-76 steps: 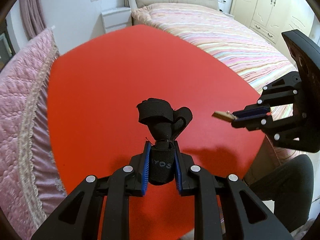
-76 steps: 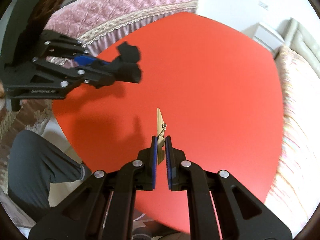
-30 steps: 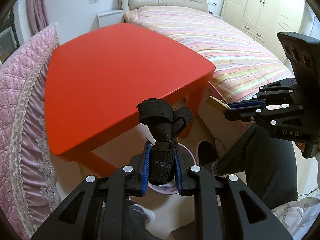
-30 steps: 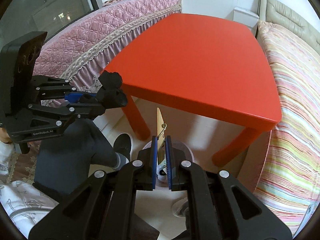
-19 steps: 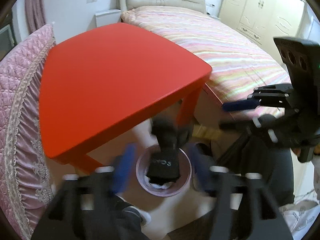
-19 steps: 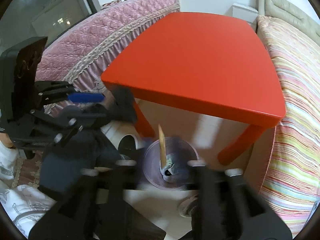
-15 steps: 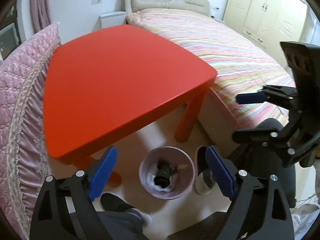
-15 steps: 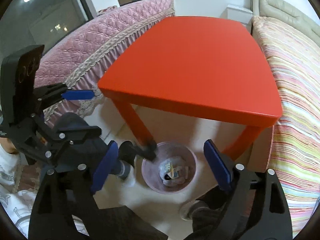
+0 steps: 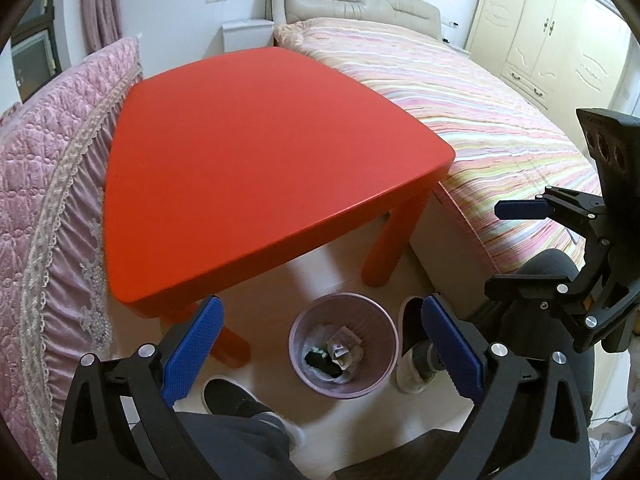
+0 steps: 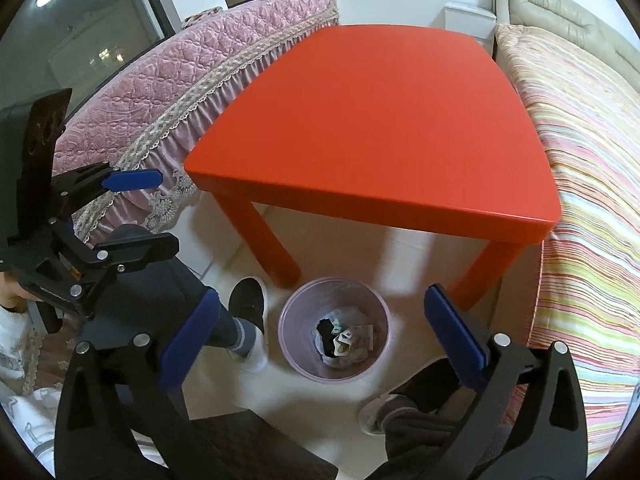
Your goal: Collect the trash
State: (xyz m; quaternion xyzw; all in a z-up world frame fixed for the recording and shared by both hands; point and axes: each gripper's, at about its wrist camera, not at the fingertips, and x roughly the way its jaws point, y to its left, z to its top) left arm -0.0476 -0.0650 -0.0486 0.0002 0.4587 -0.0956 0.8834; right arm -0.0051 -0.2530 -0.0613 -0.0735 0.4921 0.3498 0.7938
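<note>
Both grippers are now standing wide open and holding nothing, while a moment earlier the left one was clamping a black strap and the right one a wooden clothespin. The left gripper is hanging with its blue pads spread far apart, and the pink trash bin is showing on the floor in the gap between them. The right gripper is open in the same way, also with blue pads, and is looking down on the same trash bin.

The black strap is lying inside the bin, on its left part in the left wrist view, beside crumpled paper scraps. In the right wrist view the strap is lying against the paper pieces; the clothespin I cannot tell apart from them for sure.

The bin is standing on the pale floor, just in front of the red table, near its front legs. The person's shoes are resting on both sides of the bin. A pink quilted cover is lying to the left of the table, and a striped bed to the right.
</note>
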